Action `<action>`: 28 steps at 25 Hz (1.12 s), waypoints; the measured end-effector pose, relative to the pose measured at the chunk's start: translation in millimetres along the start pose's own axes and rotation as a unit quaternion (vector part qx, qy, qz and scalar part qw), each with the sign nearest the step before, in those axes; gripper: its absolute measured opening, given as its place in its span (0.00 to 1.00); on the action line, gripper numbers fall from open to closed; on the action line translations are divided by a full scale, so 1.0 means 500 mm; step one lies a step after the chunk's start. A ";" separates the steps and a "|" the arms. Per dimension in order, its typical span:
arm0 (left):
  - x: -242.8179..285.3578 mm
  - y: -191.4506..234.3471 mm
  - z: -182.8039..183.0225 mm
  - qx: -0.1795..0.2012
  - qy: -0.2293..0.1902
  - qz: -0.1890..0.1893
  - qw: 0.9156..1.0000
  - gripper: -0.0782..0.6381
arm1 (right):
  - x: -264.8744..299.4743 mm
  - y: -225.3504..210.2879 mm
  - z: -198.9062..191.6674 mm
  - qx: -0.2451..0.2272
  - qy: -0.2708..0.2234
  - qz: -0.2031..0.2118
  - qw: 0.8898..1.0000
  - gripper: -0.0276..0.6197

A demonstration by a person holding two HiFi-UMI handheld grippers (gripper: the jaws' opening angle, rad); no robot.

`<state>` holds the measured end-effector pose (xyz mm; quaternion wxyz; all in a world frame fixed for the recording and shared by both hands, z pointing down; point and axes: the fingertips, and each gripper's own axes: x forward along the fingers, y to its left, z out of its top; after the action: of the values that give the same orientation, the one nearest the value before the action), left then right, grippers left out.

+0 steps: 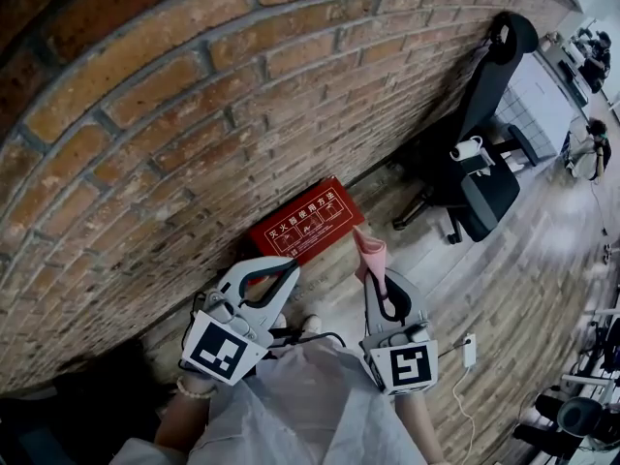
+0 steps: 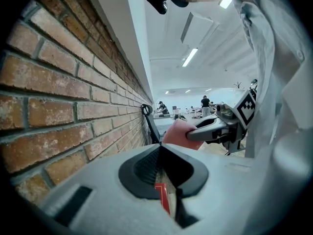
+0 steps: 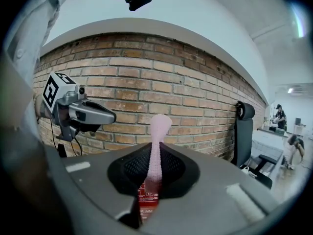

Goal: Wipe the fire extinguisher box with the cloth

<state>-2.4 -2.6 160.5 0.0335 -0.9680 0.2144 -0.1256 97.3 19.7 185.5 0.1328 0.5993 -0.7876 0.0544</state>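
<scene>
Right tongs (image 1: 374, 271): clamped on pink cloth (image 1: 369, 248).
Left tongs (image 1: 287, 269): jaws together, empty.
Fire extinguisher box (image 1: 306, 223): on floor (image 1: 426, 260) against brick wall (image 1: 194, 114), 11 o'clock from cloth, near; long axis runs along wall.

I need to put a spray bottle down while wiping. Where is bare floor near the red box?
The wooden floor is bare right of the right gripper, between the office chair and the white plug. A narrower strip lies between the fire extinguisher box and the chair's base. Before the box it is crowded: left gripper and cloth.
</scene>
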 end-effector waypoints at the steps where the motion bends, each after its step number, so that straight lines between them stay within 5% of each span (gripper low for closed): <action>1: 0.000 -0.002 -0.001 -0.001 0.000 0.000 1.000 0.10 | 0.000 0.000 0.001 0.000 -0.001 0.000 1.000 0.08; 28: 0.005 -0.008 -0.012 -0.007 0.004 -0.004 1.000 0.10 | 0.003 0.008 -0.011 -0.006 0.015 0.006 1.000 0.08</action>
<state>-0.4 -0.2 167.4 0.0254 -0.9686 0.2119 -0.1279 93.6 20.6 191.4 0.1479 0.5930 -0.7892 0.0594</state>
